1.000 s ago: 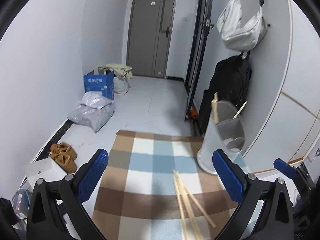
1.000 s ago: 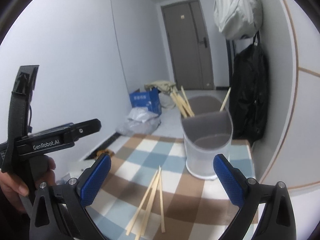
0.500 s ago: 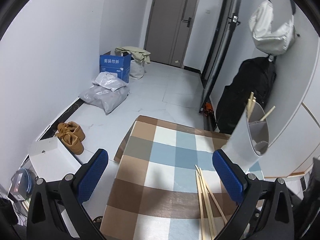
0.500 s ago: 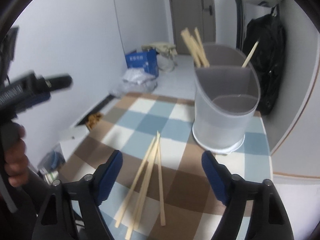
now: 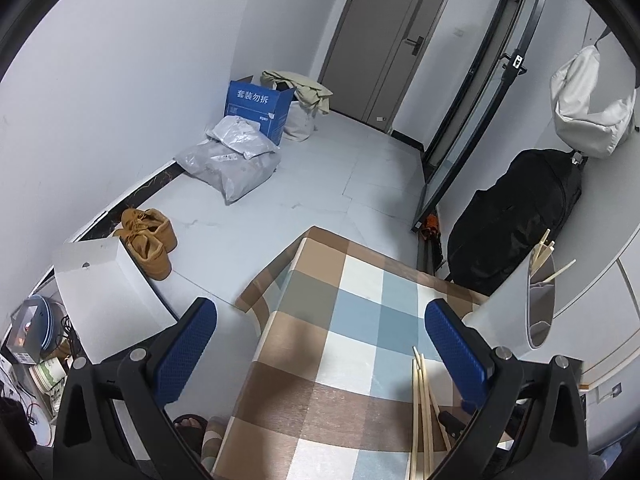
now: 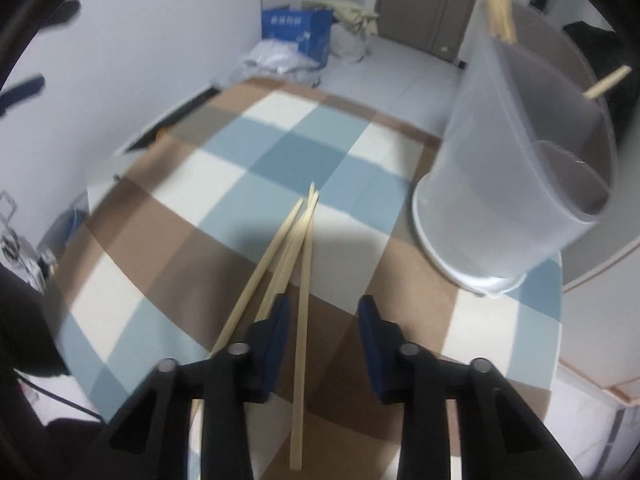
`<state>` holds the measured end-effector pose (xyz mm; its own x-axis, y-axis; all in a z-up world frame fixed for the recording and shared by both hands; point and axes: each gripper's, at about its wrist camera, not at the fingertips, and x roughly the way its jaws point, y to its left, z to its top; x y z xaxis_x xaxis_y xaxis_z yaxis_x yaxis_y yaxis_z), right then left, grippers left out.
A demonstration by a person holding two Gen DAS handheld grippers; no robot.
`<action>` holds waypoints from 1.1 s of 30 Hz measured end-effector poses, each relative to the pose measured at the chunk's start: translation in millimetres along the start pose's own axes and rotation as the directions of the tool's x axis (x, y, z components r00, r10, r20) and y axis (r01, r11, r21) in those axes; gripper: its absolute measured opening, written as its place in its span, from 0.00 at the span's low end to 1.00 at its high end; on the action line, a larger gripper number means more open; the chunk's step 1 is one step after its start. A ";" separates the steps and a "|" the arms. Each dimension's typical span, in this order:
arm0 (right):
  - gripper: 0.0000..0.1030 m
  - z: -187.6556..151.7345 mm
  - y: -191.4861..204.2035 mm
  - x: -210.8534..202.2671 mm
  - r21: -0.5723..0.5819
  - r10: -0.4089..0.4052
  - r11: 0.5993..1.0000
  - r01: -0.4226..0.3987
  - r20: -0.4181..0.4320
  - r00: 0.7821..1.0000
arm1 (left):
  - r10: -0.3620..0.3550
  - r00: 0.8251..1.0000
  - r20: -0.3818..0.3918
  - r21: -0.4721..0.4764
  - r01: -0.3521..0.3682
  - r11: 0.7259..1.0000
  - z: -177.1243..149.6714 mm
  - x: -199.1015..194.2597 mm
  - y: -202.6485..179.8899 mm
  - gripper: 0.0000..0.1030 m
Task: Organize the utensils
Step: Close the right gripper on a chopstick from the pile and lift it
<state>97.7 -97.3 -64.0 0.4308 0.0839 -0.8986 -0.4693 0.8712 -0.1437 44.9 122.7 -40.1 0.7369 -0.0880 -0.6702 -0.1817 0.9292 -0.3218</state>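
Checked cloth (image 6: 248, 152), chopsticks (image 6: 305, 264) loose. Our right gripper (image 6: 323, 322) is closing around one, no contact yet; left gripper (image 5: 320, 344) open, empty. Next: pinch, lift to holder (image 6: 520, 184).

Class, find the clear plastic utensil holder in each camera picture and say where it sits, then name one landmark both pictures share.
Left wrist view: the utensil holder is at the right edge, beyond the right finger of the left claw, with chopsticks poking out of its top.
Right wrist view: the utensil holder fills the upper right, standing on the checked cloth.
Shared landmark: the blue box on the floor by the wall.
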 end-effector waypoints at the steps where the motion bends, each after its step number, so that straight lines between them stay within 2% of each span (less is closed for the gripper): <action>1: 0.21 0.8 2.0 5.7 -0.010 -0.004 1.000 0.004 -0.016 1.000 | 0.000 1.000 -0.003 0.001 0.000 1.000 -0.3 0.2 0.1 0.98; 4: 0.20 3.6 5.0 11.9 -0.017 0.000 1.000 0.000 -0.019 1.000 | 0.003 1.000 -0.005 0.007 -0.003 1.000 0.4 0.9 1.2 0.98; 6: 0.13 5.6 7.4 12.9 -0.024 0.002 1.000 -0.003 -0.026 1.000 | 0.004 1.000 -0.007 0.008 -0.004 1.000 1.9 0.6 2.9 0.98; 7: 0.05 5.2 8.4 12.9 -0.026 0.010 1.000 -0.011 -0.033 0.999 | 0.002 1.000 -0.010 0.003 -0.002 1.000 2.1 0.6 3.4 0.98; 9: 0.04 2.7 8.7 11.2 -0.024 0.011 1.000 -0.012 -0.038 0.999 | -0.004 1.000 -0.015 -0.004 0.004 1.000 3.0 0.9 4.7 0.98; 15: 0.04 -19.9 -6.6 -1.5 0.092 0.060 0.994 -0.052 -0.077 0.995 | -0.011 1.000 -0.026 -0.007 0.011 1.000 2.0 0.5 4.5 0.98; 19: 0.08 -27.3 -5.0 -7.5 0.097 0.057 0.994 -0.047 -0.099 0.993 | -0.018 0.999 -0.030 -0.004 0.018 1.000 1.7 0.4 2.0 0.98; 21: 0.11 -23.0 -4.3 -5.2 0.092 0.047 0.995 -0.039 -0.094 0.994 | -0.018 0.999 -0.030 0.000 0.018 1.000 2.0 0.6 0.9 0.98; 23: 0.22 -13.2 -3.4 0.4 0.089 0.036 0.996 -0.029 -0.083 0.996 | -0.010 0.999 -0.032 0.009 0.011 1.000 1.8 1.7 -0.3 0.98; 30: 0.22 19.4 2.1 20.4 0.064 0.047 0.997 -0.044 -0.035 0.998 | 0.017 0.999 -0.047 0.017 -0.016 1.000 2.0 5.7 1.8 0.98; 33: 0.20 27.4 -0.8 26.0 0.086 0.060 0.995 -0.058 -0.020 0.998 | 0.038 0.994 -0.103 0.026 -0.036 0.999 1.1 16.0 2.8 0.98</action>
<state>130.4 -82.5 -75.9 0.3867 0.1262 -0.9135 -0.4257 0.9032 -0.0554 56.9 124.3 -51.0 0.6583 -0.0890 -0.7475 -0.1909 0.9408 -0.2802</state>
